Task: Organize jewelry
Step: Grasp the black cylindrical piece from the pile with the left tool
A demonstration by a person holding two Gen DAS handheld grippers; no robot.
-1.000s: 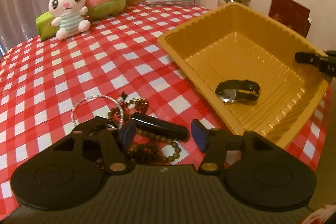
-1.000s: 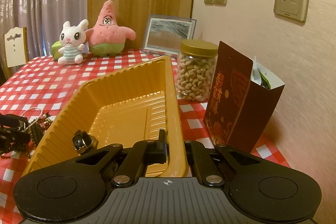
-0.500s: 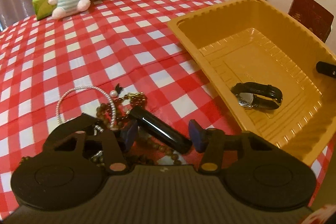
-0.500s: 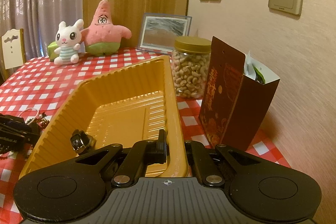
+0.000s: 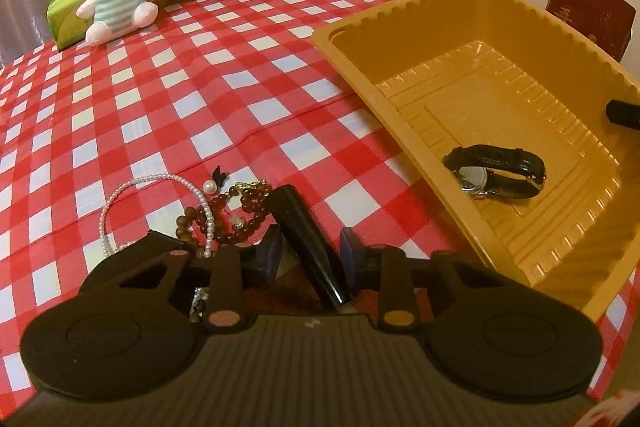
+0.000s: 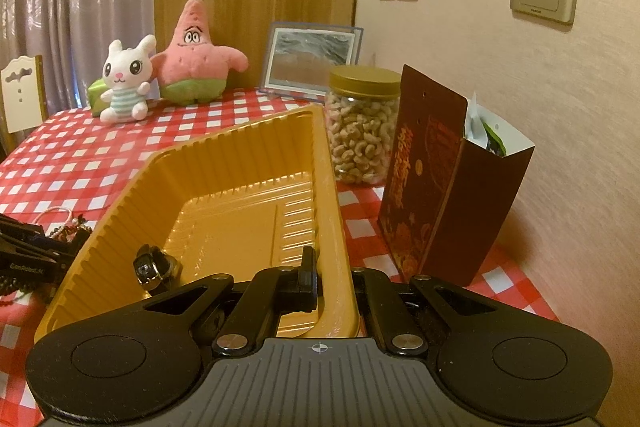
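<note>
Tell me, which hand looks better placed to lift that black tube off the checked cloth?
Left. The left gripper is closing around the black tube; the right gripper is clamped on the yellow tray rim.

Black left gripper [image 5: 309,254] with blue-padded fingers [image 5: 270,251]; black right gripper [image 6: 334,277] with 2 silver screws, ribbed grey housing.

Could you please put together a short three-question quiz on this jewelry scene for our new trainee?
1. True or false: the wristwatch already lies inside the orange tray.
2. Which does the left tool, jaws closing, have between its pads? A) black tube B) pearl bracelet C) cashew jar
3. Fill in: the right tool is shut on the tray's ____.

Key: 1 true; 2 A; 3 rim.
</note>
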